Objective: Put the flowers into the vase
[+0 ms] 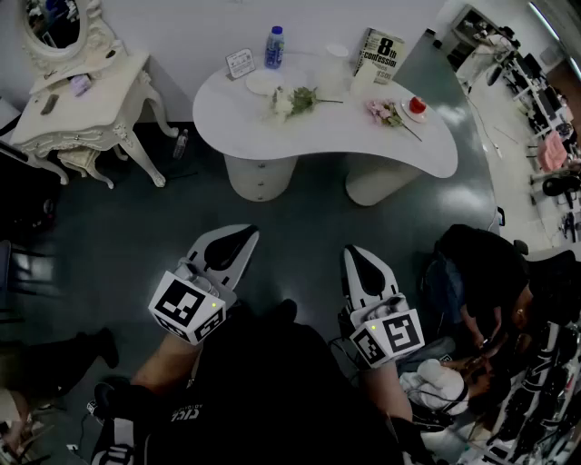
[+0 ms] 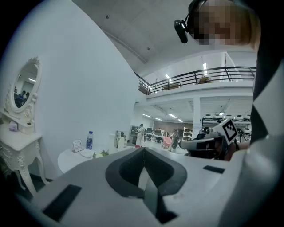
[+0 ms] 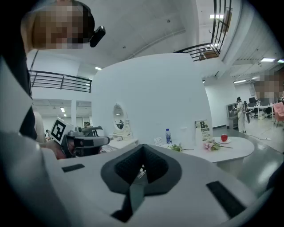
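**Both grippers shut and empty, flowers lying on the table**

A dark green floor [image 1: 300,218] fills most of the head view. At the far side stands a white curved table [image 1: 227,118], and to its left a cream dressing table [image 1: 95,95] with an oval mirror [image 1: 54,20].

Near the bottom of the view, well apart from the table, the person holds both tools out over the floor. The left gripper [image 1: 234,241] has its jaws pressed together with nothing between them. The right gripper [image 1: 361,261] is the same: jaws closed, nothing held. Each points roughly level toward the table.

On the table top a book [image 1: 379,56] stands upright near the back edge, with the white vase [image 1: 337,65] just beside it on its left. Further left are a water bottle [image 1: 274,47], a white plate [image 1: 263,82] and a small card [image 1: 241,63].

The white flowers [image 1: 292,100] lie flat near the middle of the table, in front of the vase. The pink flowers [image 1: 386,113] lie flat to the right, beside a red thing on a saucer [image 1: 417,106].
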Demonstrator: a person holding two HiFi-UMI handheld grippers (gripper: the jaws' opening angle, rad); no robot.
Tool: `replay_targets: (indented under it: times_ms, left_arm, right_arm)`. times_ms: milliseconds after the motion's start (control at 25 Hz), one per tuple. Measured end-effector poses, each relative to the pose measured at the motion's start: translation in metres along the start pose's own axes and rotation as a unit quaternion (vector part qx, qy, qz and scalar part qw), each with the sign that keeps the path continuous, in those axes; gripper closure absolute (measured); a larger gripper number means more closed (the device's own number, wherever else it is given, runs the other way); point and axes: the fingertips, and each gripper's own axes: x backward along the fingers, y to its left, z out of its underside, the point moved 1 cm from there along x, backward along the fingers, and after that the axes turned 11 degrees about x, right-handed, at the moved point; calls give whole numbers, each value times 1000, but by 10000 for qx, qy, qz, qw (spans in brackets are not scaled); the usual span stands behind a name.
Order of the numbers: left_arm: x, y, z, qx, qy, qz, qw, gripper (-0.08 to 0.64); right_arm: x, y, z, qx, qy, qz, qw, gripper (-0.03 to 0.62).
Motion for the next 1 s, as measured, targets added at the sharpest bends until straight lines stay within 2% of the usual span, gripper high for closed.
replay_targets:
  times_ms: [400, 560, 720, 1000]
  left_arm:
    - [-15, -11, 10, -66, 66, 36, 10000, 548]
    - [-31, -23, 16, -197, 70, 65, 9998, 548]
    - [-54, -39, 28, -213, 205, -8, 9996, 548]
    - [-95, -73, 42, -176, 286, 15, 9994, 548]
  right_arm:
    - [12, -18, 12, -135, 5, -11, 9999, 568]
    - [27, -43, 19, -180, 14, 193, 9997, 568]
    - [47, -74, 28, 230, 148, 410, 9988, 566]
    - [76, -118, 41, 206, 46, 424, 9989, 566]
